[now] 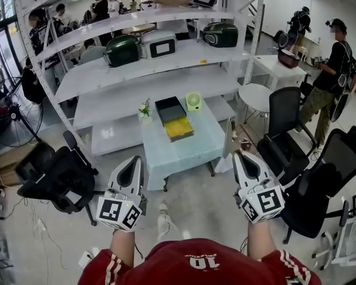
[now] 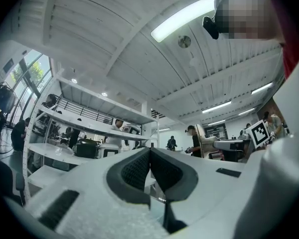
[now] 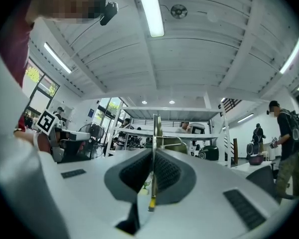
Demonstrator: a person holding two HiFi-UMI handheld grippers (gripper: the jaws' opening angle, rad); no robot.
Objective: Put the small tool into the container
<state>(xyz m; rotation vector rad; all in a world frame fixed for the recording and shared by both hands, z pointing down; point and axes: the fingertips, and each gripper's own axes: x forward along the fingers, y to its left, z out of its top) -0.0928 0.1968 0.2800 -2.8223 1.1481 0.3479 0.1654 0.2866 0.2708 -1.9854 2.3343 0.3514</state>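
Note:
On the low pale table [image 1: 193, 149] ahead lies a black container [image 1: 169, 108] with a yellow part [image 1: 179, 128] right in front of it. My right gripper [image 1: 238, 156] [image 3: 153, 151] is held in the air short of the table's right corner. It is shut on a thin flat metal tool [image 3: 154, 126], which sticks up past the jaws and has a yellowish lower end. My left gripper [image 1: 132, 161] [image 2: 149, 151] hovers before the table's left corner, shut, with nothing visible between its pads. Both are well short of the container.
A small green fan [image 1: 193, 101] and a little potted plant [image 1: 145, 108] stand on the table's far side. White shelving [image 1: 166, 79] with appliances rises behind. Black office chairs stand at left [image 1: 59, 180] and right [image 1: 288, 126]. A person [image 1: 329, 82] stands far right.

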